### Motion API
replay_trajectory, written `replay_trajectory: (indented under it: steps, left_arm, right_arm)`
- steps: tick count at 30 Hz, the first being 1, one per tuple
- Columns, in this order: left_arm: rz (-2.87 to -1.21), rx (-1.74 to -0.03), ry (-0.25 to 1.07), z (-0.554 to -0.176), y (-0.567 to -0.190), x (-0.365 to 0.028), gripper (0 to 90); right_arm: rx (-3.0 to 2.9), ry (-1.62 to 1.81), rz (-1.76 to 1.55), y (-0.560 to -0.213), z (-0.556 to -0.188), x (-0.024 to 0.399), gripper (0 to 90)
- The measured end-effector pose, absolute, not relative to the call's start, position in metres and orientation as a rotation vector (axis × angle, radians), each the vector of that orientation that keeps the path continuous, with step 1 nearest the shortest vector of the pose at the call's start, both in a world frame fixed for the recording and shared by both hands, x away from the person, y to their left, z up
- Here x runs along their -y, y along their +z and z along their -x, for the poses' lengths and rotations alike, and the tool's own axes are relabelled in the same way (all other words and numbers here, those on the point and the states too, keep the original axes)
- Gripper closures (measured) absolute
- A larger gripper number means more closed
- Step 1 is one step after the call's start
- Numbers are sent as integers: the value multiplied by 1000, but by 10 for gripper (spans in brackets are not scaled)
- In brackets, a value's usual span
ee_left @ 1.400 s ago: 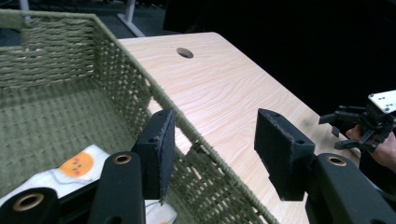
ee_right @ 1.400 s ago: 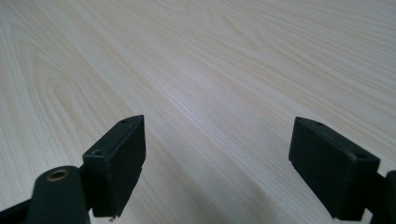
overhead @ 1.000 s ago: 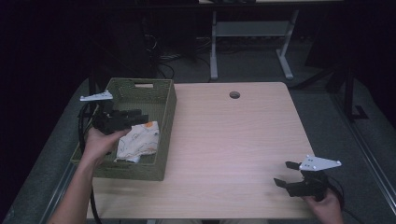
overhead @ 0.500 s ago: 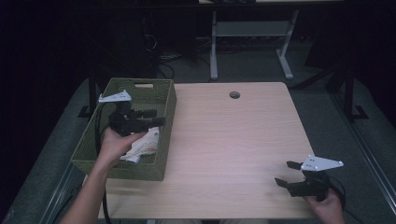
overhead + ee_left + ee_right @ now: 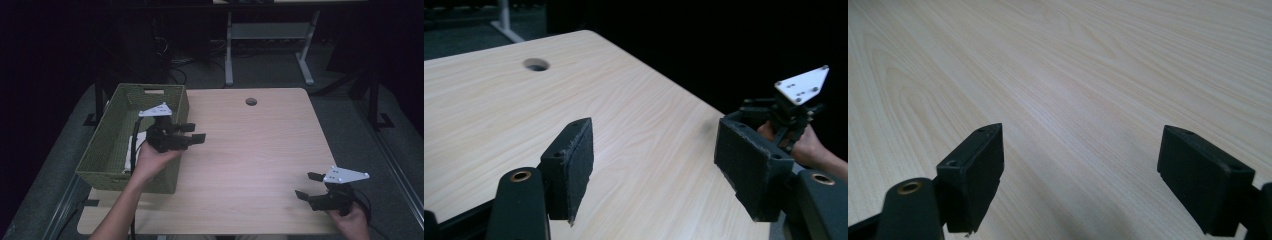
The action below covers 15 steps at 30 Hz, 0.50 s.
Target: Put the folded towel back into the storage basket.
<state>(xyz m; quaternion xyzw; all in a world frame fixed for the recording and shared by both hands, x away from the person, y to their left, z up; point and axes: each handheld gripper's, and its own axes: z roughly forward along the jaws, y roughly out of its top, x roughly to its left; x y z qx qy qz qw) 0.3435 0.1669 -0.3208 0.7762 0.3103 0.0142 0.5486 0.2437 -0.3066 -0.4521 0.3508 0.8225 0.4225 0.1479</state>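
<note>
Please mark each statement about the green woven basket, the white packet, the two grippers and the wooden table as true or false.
1. The left gripper holds nothing between its jaws. True.
2. The white packet lies on the bare light wooden table. False: it lies inside the green woven basket.
3. The right gripper is shut. False: its jaws stand apart, empty.
4. The basket sits at the table's left edge. True.
5. A round hole is in the tabletop. True.

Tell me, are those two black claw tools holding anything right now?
No. The left gripper has just been opening, nothing between its jaws, above the green woven basket's edge. The right gripper is open and empty over the pale wooden table.
</note>
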Motion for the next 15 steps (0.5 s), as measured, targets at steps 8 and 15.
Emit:
replay_trajectory:
  steps: [8,15]
  left_arm:
    - [-1847,-696,28,-335,-332,-129,320]
    - [-1855,-676,27,-321,-350,-102,319]
  right_arm:
    - [-2362,1217,-1015,-452,-242,308,184]
    - [-2365,1213,-1013,-452,-243,308,184]
